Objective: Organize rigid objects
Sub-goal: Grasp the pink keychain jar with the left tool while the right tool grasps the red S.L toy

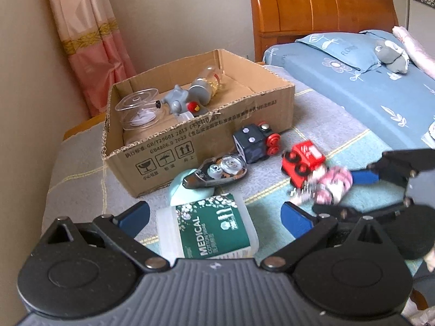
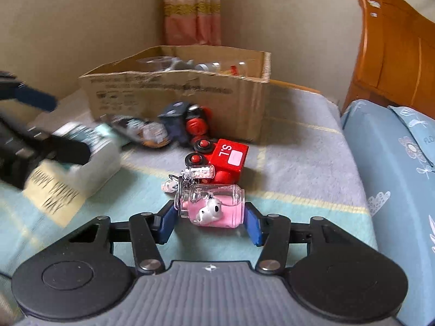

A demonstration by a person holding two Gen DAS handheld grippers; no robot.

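My right gripper [image 2: 210, 217] is shut on a small clear jar keychain [image 2: 214, 206] with pink filling and a white figure; its blue pads press on both ends. A tiny glitter vial [image 2: 201, 171] hangs from the jar's ring. Just beyond lies a red toy train car [image 2: 228, 157], then a dark blue one [image 2: 176, 125]. My left gripper [image 1: 214, 212] stands open around a green-labelled cotton swab box [image 1: 212, 228], its pads clear of the box. A clear tape dispenser [image 1: 217, 172] lies on a mint-coloured item [image 1: 179, 187] in front of the cardboard box [image 1: 206, 135].
The cardboard box holds a clear spool [image 1: 138, 108], a grey toy elephant [image 1: 176, 100] and a bottle [image 1: 206, 81]. All rest on a grey and teal blanket [image 1: 312, 114]. A bed with blue sheets [image 1: 367, 95], a wooden headboard [image 1: 312, 2] and a pink curtain [image 1: 89, 40] border it.
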